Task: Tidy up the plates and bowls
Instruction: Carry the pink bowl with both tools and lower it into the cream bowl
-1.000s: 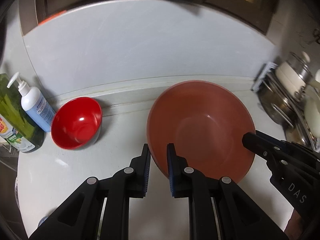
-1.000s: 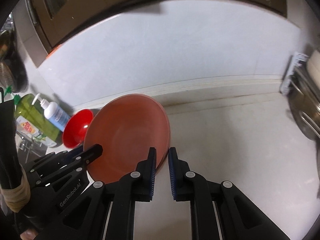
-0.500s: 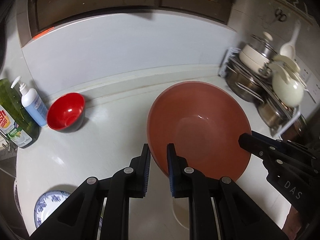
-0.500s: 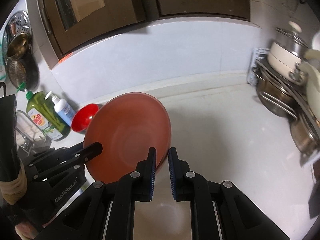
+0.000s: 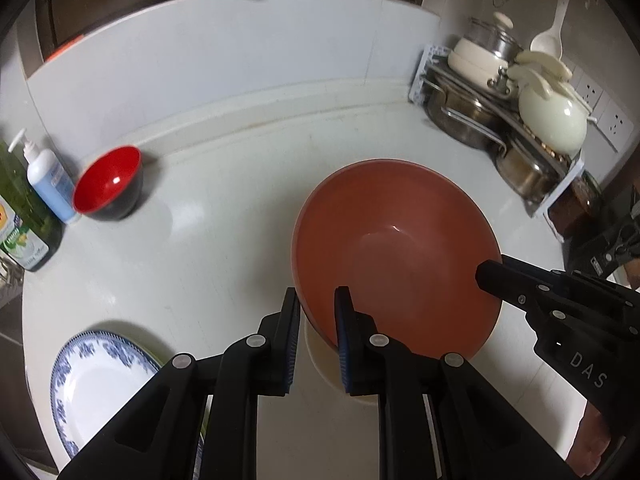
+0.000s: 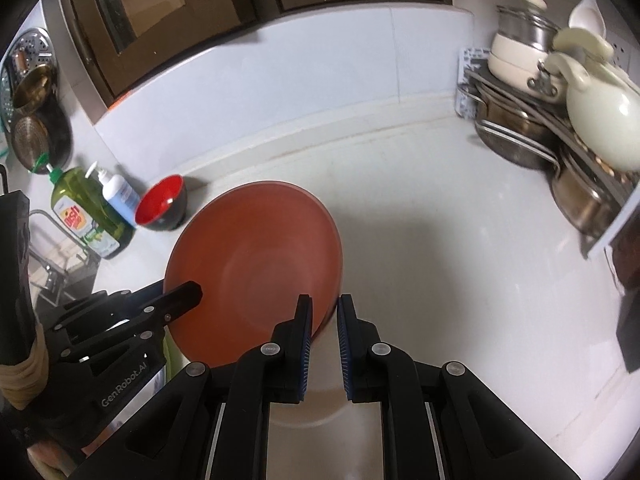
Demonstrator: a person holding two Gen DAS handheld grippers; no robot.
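Above the white counter [image 5: 224,256], one large orange bowl [image 5: 396,256] hangs tilted, its rim clamped by the left gripper [image 5: 316,336] and right gripper [image 6: 323,340]. One red bowl [image 5: 107,182] sits at ten o'clock, one blue-rimmed plate [image 5: 100,380] at seven.

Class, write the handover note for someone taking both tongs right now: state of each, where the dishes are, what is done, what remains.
Left tongs: shut on the near-left rim of the big orange bowl.
Right tongs: shut on the bowl's opposite rim.
The bowl is held tilted above the counter, over a pale dish that is mostly hidden.
The red bowl sits by the soap bottles at the back left; the blue-patterned plate lies at the near left.
Done: orange bowl picked up.
Left: set it down, then gather the red bowl and plate.
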